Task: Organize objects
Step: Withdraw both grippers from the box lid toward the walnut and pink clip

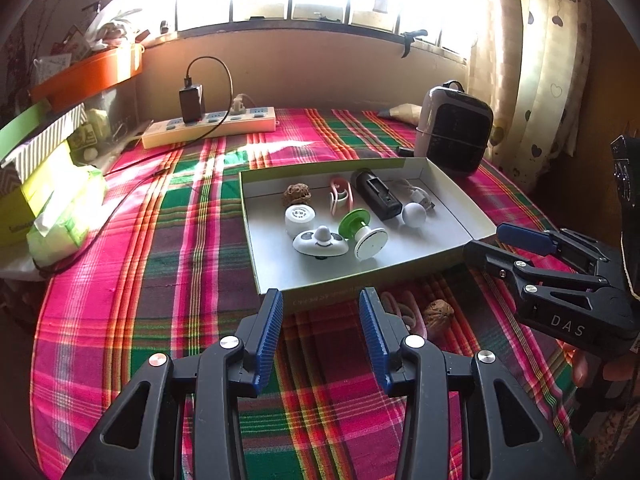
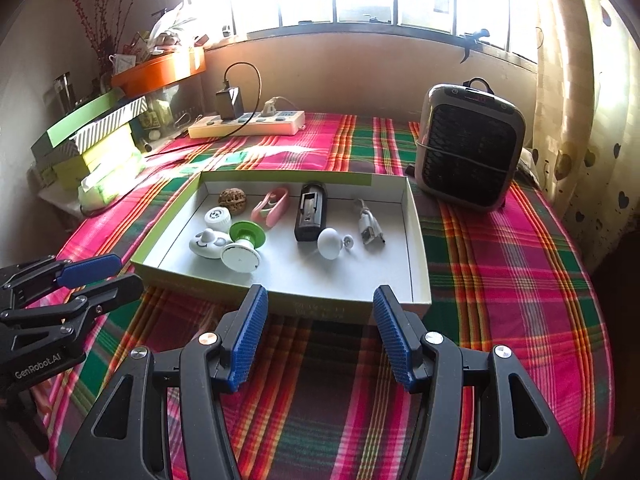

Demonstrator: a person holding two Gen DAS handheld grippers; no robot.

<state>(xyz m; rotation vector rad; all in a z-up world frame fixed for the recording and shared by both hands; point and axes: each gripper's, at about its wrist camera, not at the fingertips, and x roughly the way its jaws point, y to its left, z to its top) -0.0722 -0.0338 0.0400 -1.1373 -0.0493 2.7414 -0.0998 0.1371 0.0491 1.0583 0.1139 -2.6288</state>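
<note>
Plaid cloth (image 1: pixel 168 280) in pink, green and red covered the table under both my grippers. My left gripper (image 1: pixel 321 312) hung with its jaws wide apart and nothing between them, just short of the near wall of the shallow cardboard box (image 1: pixel 448 252). My right gripper (image 2: pixel 320 308) was spread just as wide and equally empty, at the box's 6 o'clock edge.

Inside the box I saw a walnut (image 2: pixel 231 196) at 11 o'clock, a pink clip (image 2: pixel 272 207) beside it, a black charger (image 2: pixel 310 212) upright along the middle, a white cable (image 2: pixel 368 224) at 2 o'clock, a white knob (image 2: pixel 330 243) near the centre, and a green-and-white spool (image 2: pixel 243 246) touching a white oval gadget (image 2: pixel 206 243) at 8 o'clock, with a small white cap (image 2: pixel 217 215) just behind them.

Outside the box, at 5 o'clock from my left gripper, a second walnut (image 1: pixel 439 312) lay on the cloth beside a second pink clip (image 1: pixel 404 312). A grey heater (image 2: pixel 470 146) stood at the box's 1 o'clock and a power strip (image 2: pixel 246 124) at its 11 o'clock
</note>
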